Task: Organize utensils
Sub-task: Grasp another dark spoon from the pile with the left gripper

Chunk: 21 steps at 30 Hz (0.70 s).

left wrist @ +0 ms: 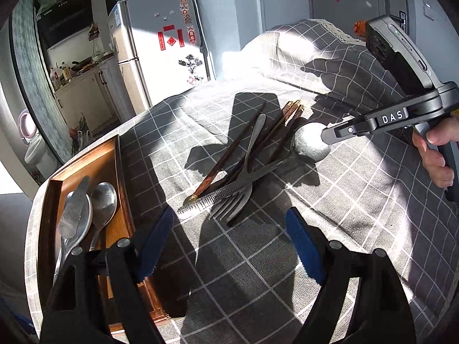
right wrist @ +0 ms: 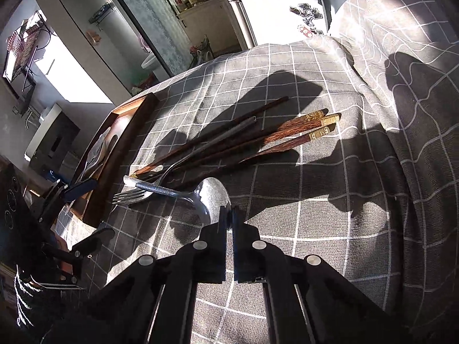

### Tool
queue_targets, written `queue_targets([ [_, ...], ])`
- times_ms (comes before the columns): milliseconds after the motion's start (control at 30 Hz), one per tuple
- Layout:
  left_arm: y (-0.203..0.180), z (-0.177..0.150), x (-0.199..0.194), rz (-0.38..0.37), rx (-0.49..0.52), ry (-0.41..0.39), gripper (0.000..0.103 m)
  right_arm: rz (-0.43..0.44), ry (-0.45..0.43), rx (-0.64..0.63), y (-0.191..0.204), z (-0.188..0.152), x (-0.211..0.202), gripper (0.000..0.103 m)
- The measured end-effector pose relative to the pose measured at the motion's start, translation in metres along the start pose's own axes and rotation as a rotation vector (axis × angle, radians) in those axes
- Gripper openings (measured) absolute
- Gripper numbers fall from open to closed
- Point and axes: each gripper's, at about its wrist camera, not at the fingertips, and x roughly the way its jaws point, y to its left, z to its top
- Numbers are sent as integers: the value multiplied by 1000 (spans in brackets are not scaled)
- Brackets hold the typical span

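Right gripper (right wrist: 228,218) is clamped on the bowl edge of the steel spoon (right wrist: 210,196) — its handle lies across the fork (right wrist: 134,195) on the checked tablecloth (right wrist: 315,229), beside the wooden chopsticks (right wrist: 287,132). My left gripper (left wrist: 229,246) hangs wide and empty next to the wooden tray (left wrist: 112,154) — spoons already lie inside it.

The left gripper (left wrist: 226,246) has black linkage arms with round silver pivot pins and blue ribbed pads (left wrist: 156,243). The right gripper (right wrist: 229,215) is black too (white "DAS" lettering on its side), with a bare hand (left wrist: 436,154) on its grip.
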Motion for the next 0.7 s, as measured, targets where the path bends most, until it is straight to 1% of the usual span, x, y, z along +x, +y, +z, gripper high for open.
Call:
queue_targets([
  [67,0,1,2,-21,-6,3,83,33,-27,-30,4,4,-13,1],
  [100,-1,2,3,-23,-2,0,83,58,-43,-50,7,6,-20,1],
  [167,-4,3,5,-23,5,-3,83,72,-67,-75,10,10,-32,1],
  [233,-5,5,6,-33,-3,-7,83,118,-93,-94,13,14,-44,1],
  [300,-7,6,6,-46,-11,-13,83,144,-104,-114,17,15,-53,2],
  [333,-8,7,6,-44,-10,-19,83,150,-102,-133,20,15,-56,2],
  [400,-10,9,4,-43,-5,-32,78,135,-99,-163,26,14,-61,2],
  [433,-10,10,2,-44,-5,-37,76,134,-99,-166,28,15,-63,2],
  [500,-8,10,1,-44,-3,-22,49,128,-105,-171,32,16,-66,2],
  [533,-8,10,1,-44,-3,-12,43,130,-109,-173,35,17,-67,2],
  [600,-5,7,0,-53,-2,5,29,141,-115,-180,41,20,-69,3],
  [633,-3,5,-1,-57,0,10,26,144,-113,-192,46,22,-69,3],
  [700,1,2,-5,-51,-4,8,27,150,-107,-215,57,24,-68,3],
])
